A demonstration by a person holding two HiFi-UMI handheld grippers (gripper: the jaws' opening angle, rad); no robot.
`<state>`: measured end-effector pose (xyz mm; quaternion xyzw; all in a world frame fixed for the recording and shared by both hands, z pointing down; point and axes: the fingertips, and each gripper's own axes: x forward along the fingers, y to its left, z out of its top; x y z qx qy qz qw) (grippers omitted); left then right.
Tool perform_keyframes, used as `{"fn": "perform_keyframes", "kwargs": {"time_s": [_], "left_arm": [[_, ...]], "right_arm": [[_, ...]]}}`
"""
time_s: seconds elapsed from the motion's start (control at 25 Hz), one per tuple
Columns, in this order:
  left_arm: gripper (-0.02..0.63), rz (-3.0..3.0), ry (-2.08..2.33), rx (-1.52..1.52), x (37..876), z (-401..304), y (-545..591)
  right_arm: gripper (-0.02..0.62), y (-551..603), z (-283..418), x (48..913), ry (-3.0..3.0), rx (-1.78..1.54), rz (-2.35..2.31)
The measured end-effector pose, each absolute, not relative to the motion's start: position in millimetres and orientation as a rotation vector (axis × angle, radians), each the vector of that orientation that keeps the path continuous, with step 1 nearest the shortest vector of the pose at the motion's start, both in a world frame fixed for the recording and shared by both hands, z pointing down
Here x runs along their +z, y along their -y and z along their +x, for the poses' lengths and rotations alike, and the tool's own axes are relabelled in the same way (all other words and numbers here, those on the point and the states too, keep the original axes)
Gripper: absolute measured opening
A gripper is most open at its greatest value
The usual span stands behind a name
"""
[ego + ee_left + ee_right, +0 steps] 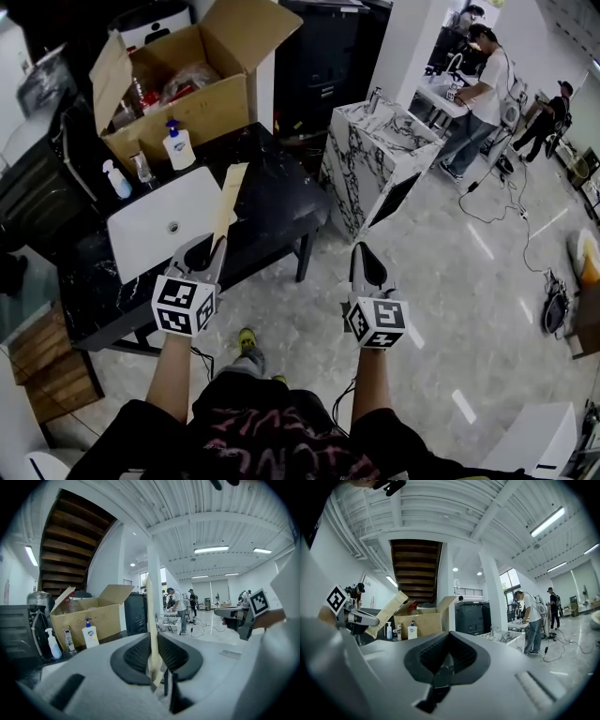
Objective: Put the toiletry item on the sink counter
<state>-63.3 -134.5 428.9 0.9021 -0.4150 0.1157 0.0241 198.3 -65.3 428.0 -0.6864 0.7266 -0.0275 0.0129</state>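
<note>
A long flat tan packet (pixel 228 199) stands up from my left gripper (pixel 212 246), which is shut on its lower end. In the left gripper view the packet (pixel 151 616) rises edge-on between the dark pads (pixel 136 656). It hangs over the front edge of the black marble sink counter (pixel 272 192), beside the white basin (pixel 141 234). My right gripper (pixel 364 251) is shut with nothing in it, out over the floor to the right of the counter. From the right gripper view, the shut right gripper (pixel 449 635) faces the counter, and the left gripper (pixel 356 618) shows with the packet (pixel 386 613).
A white pump bottle (pixel 178 146), a blue-white spray bottle (pixel 116 179) and a small clear item (pixel 142 169) stand behind the basin. An open cardboard box (pixel 187 103) fills the counter's back. A marble pedestal (pixel 375 159) stands to the right; people work beyond it.
</note>
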Motion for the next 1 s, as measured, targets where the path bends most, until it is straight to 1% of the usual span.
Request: {"fn": "perform_keyframes", "kwargs": {"time_s": [0.52,1.0], "left_arm": [[0.052,2.797,1.240,0.335,439.7,-37.3,198.7],[0.052,2.753,1.230,0.315,440.2,-35.8,303.6]], "right_arm": [[0.006,118.6,223.4,434.2,-2.241,-0.082,-2.190],[0.006,223.5,227.0,422.6,-2.265,-0.070,-2.220]]}}
